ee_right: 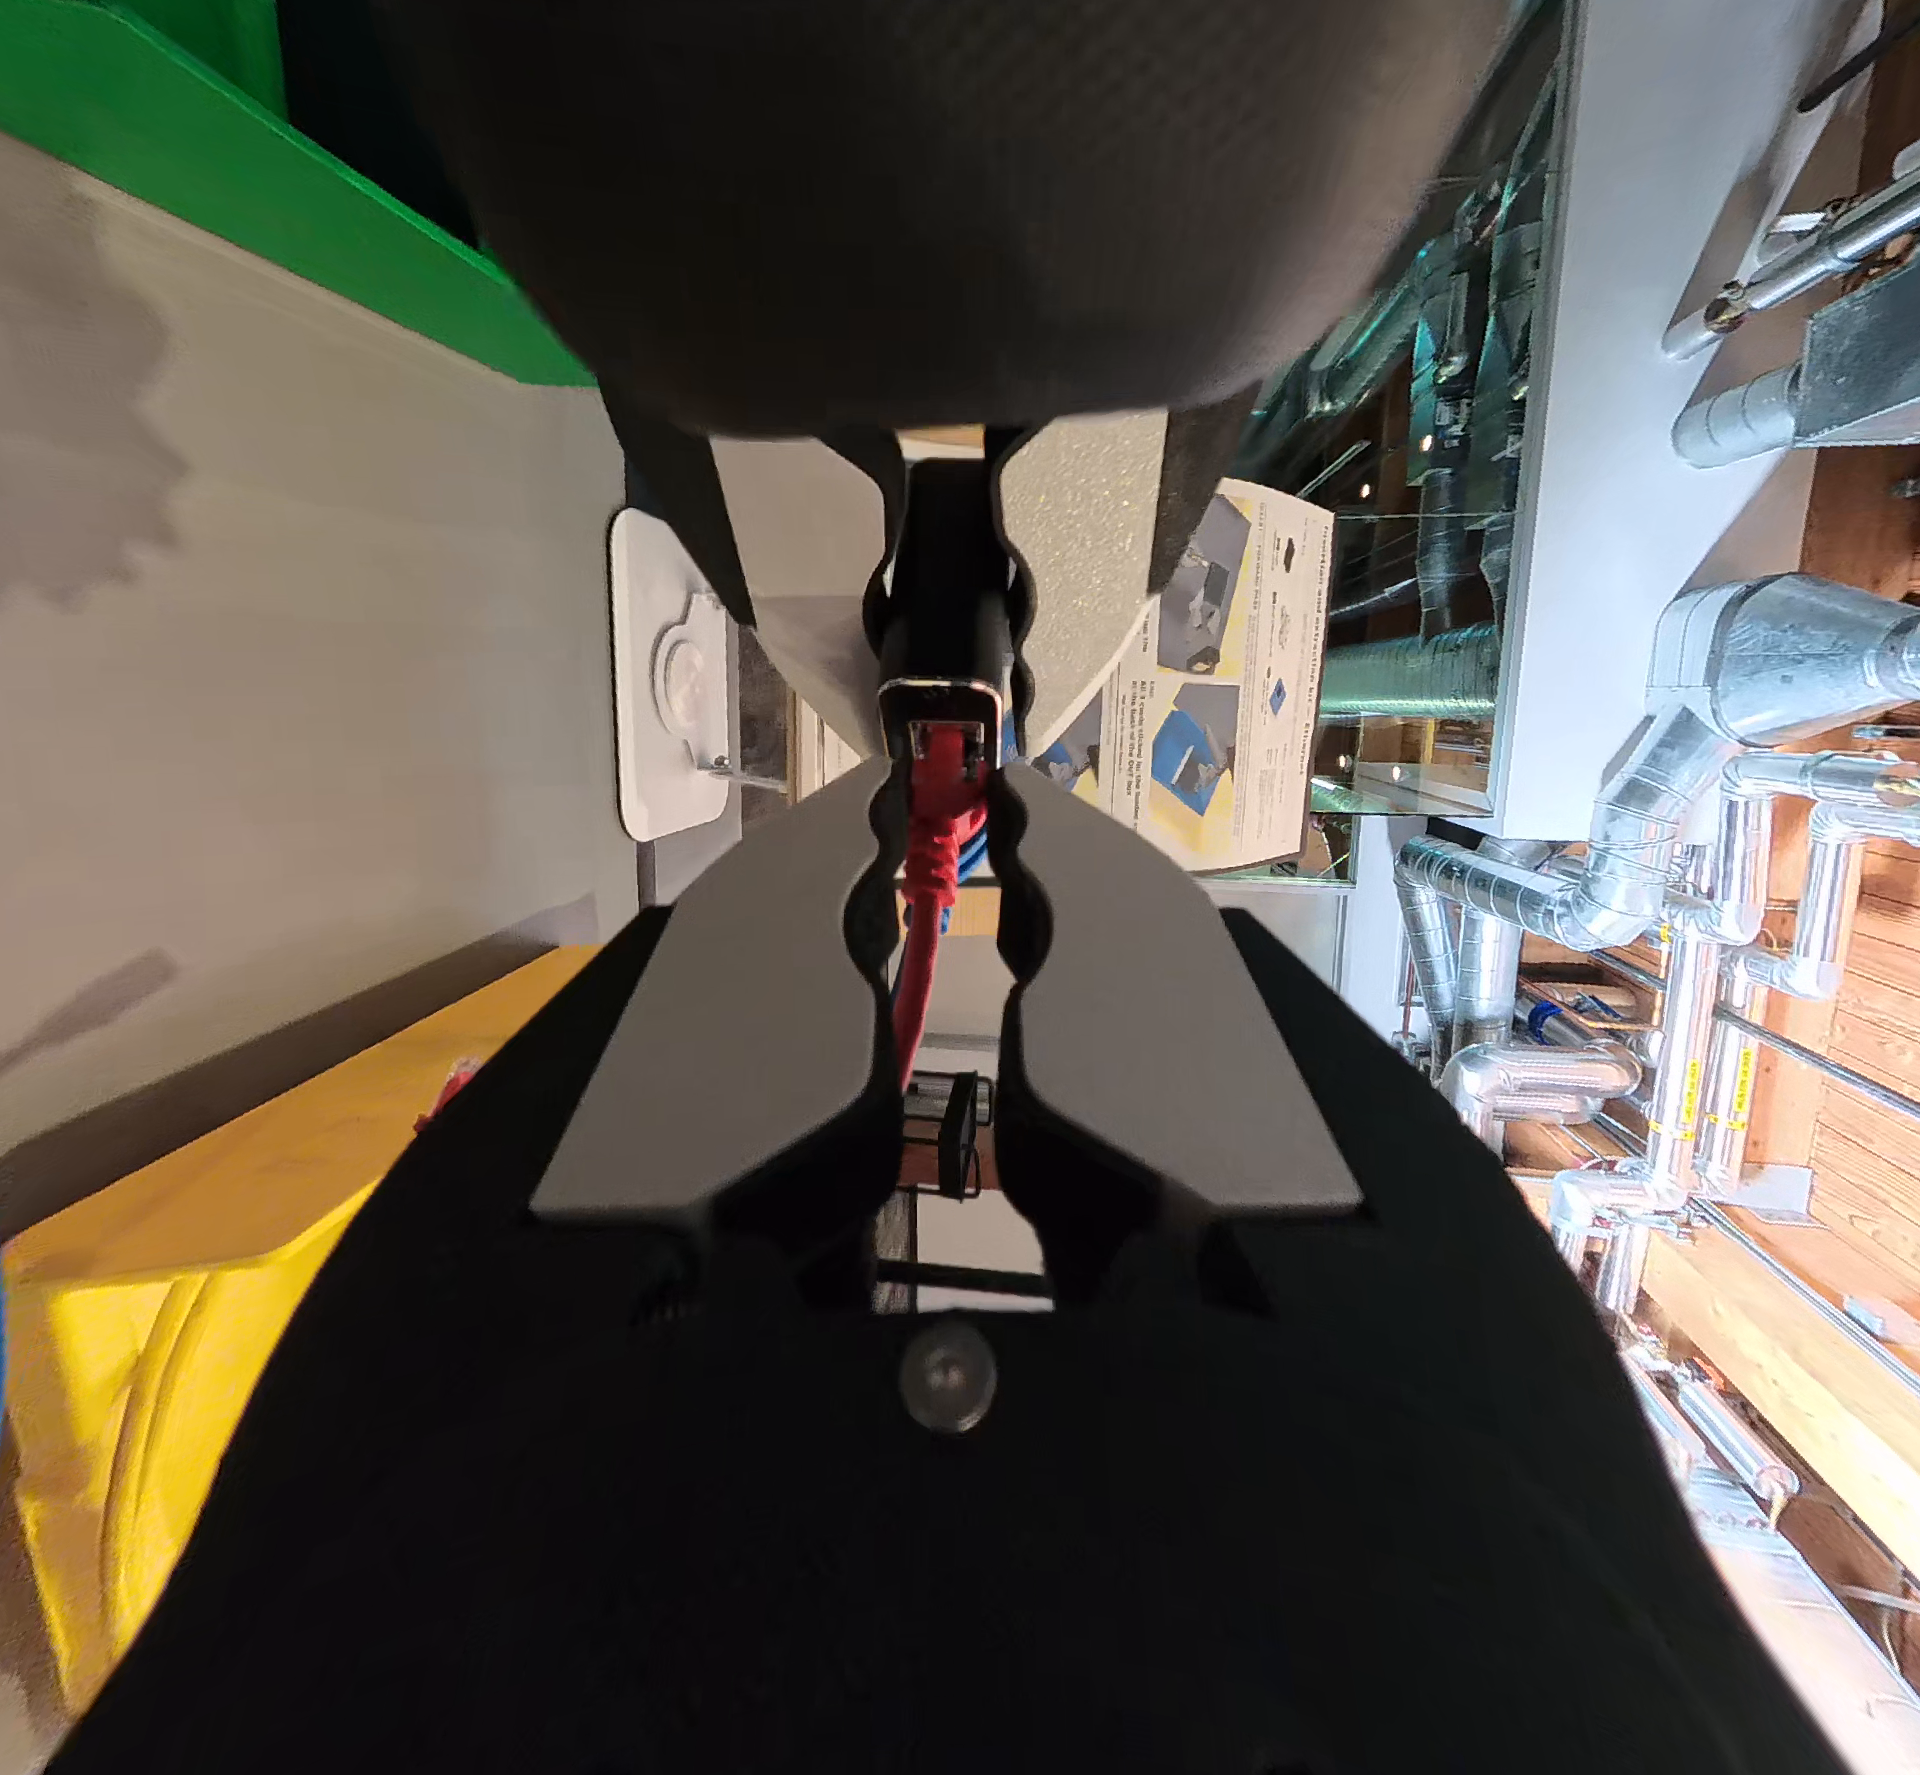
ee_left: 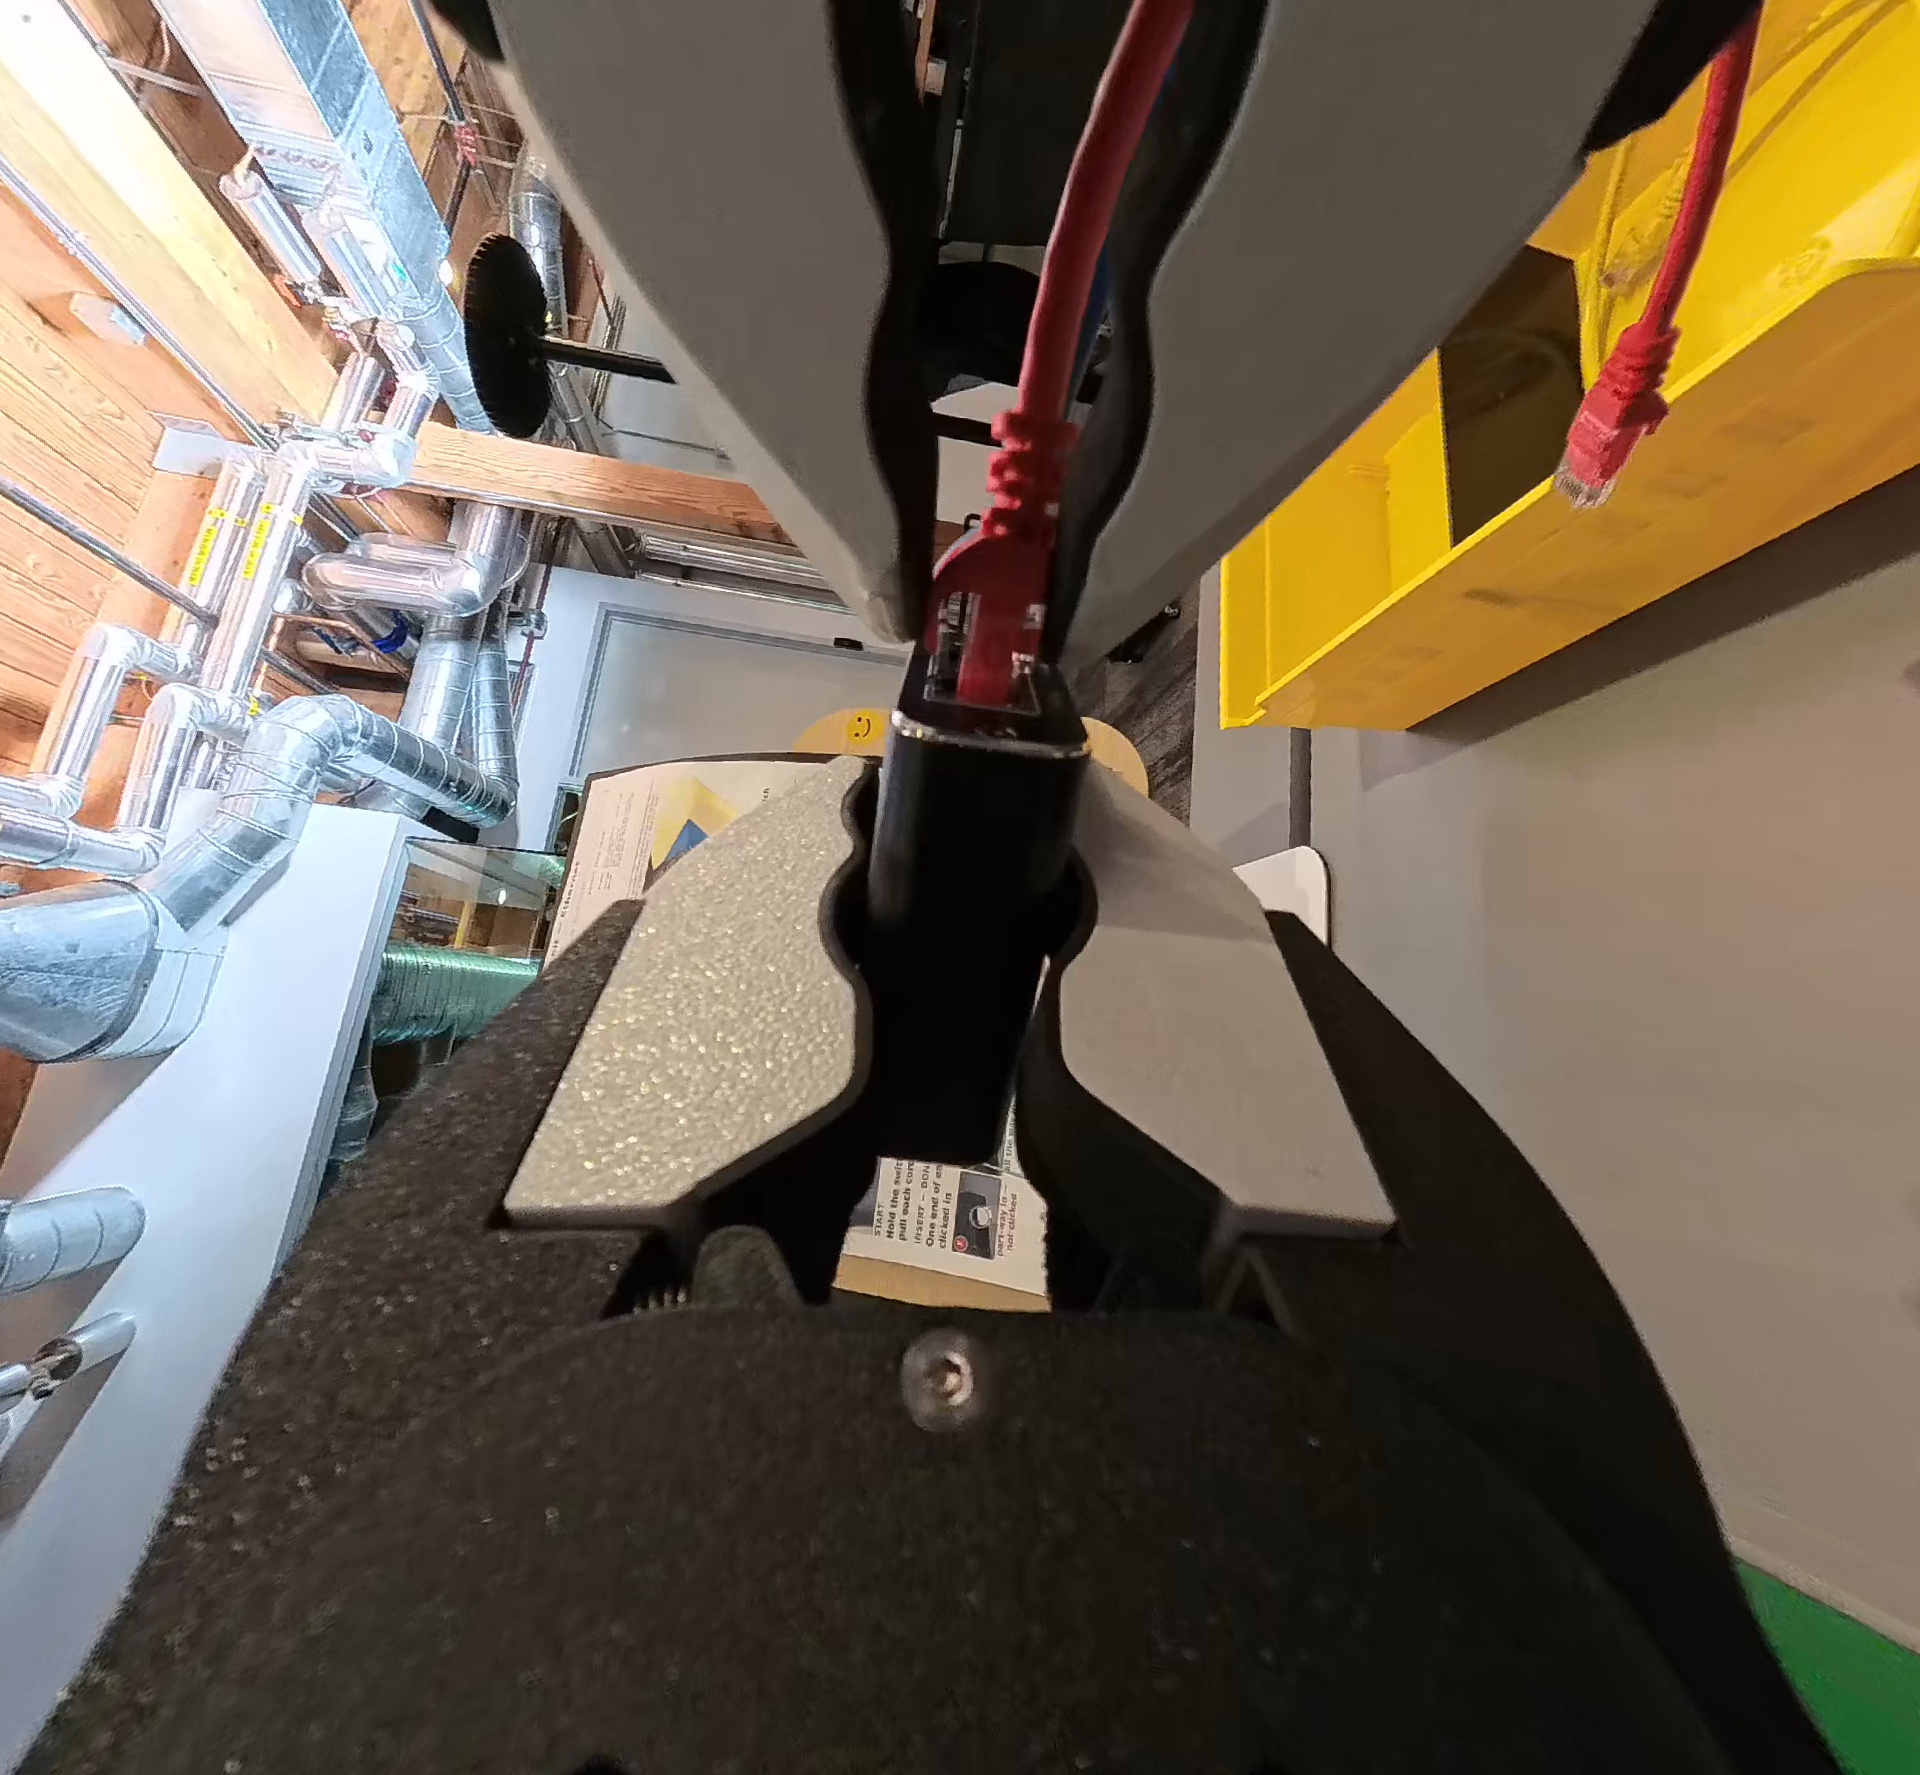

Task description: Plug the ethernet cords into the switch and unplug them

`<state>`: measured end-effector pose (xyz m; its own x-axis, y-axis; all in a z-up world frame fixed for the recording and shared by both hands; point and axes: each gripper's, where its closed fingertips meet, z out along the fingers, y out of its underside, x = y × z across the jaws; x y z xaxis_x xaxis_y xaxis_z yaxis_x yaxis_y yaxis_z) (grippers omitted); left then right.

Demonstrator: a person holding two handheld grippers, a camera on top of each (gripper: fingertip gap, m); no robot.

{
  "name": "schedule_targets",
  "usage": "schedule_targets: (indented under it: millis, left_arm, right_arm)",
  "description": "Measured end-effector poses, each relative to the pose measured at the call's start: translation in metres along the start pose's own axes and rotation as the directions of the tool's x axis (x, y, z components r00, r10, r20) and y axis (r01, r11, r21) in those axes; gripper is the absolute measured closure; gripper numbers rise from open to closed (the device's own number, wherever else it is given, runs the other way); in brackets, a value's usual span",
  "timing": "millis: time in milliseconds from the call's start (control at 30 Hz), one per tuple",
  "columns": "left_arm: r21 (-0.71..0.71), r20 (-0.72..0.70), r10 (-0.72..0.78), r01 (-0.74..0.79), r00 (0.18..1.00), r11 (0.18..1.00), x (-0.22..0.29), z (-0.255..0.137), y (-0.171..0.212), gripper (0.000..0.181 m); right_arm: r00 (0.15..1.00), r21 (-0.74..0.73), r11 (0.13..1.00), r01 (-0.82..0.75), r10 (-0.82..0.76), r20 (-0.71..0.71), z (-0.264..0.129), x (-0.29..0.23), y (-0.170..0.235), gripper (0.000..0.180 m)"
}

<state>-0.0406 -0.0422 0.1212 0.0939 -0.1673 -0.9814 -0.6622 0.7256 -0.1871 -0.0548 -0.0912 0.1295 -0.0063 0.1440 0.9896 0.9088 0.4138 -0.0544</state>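
Note:
My left gripper (ee_left: 971,790) is shut on a black switch (ee_left: 956,915) and holds it in the air. A red ethernet cord (ee_left: 1081,198) has its plug (ee_left: 987,645) seated in a port on the switch's end face. My right gripper (ee_right: 945,775) comes from the opposite side and is shut on the boot of that red cord (ee_right: 935,842), right at the switch (ee_right: 940,582). A second red plug (ee_left: 1610,416) hangs free over the yellow bin. A blue cord (ee_right: 966,858) shows just behind the red one.
A yellow bin (ee_left: 1507,562) stands on the grey table (ee_left: 1610,1050). A green bin (ee_right: 208,156) stands on the other side. A printed instruction sheet (ee_right: 1236,686) stands behind the switch. Pipes and ducts (ee_left: 312,769) run along the wooden ceiling. Left tips to right tips: about 5 cm.

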Motion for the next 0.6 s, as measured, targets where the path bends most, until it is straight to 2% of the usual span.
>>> schedule_targets:
  millis: [100,267,400,600]
  left_arm:
    - [-0.001,0.006,0.015,-0.015,1.0,1.0,0.001,0.002,-0.001,0.154]
    - [-0.029,0.15,0.107,-0.103,0.983,0.994,-0.008,0.009,-0.004,0.154]
    - [-0.054,0.208,0.119,-0.11,0.971,0.992,-0.009,0.019,-0.002,0.155]
    - [-0.081,0.166,0.087,-0.074,0.982,0.994,0.001,0.032,0.007,0.154]
  right_arm:
    - [1.0,-0.023,1.0,0.003,-0.003,0.028,0.0,-0.002,0.002,0.166]
    - [1.0,-0.023,1.0,-0.002,0.003,0.015,0.001,0.001,0.004,0.167]
    - [0.999,-0.058,0.998,0.01,-0.007,0.042,0.005,-0.002,0.012,0.167]
    - [0.977,-0.111,0.994,0.017,0.007,0.214,0.014,-0.012,0.023,0.166]
